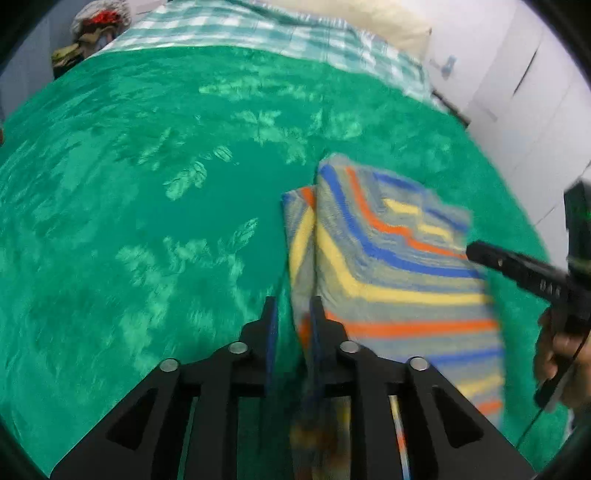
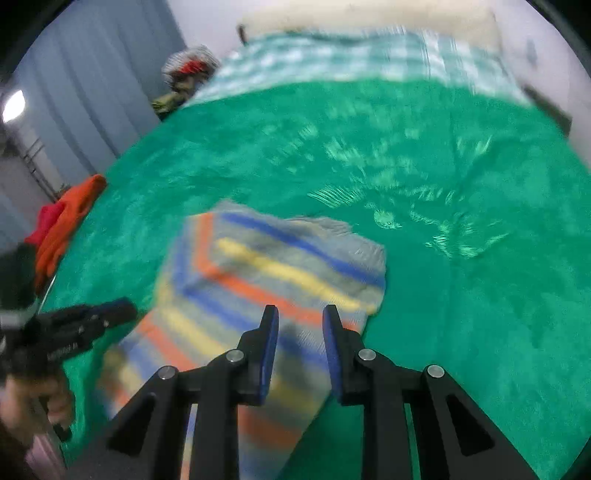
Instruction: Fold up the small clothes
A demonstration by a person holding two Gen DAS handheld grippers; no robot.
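Observation:
A striped garment in grey, blue, orange and yellow lies partly folded on the green blanket. My left gripper has its jaws partly apart, with the garment's left edge hanging between them. My right gripper is open and empty, hovering over the near part of the garment. The right gripper also shows in the left wrist view at the garment's right edge. The left gripper shows in the right wrist view at the garment's left side.
An orange and red pile of clothes lies at the blanket's left edge. A checked green-white sheet and a pillow lie at the far end. A bundle of clothing sits at the far left corner. A white wall runs along the right.

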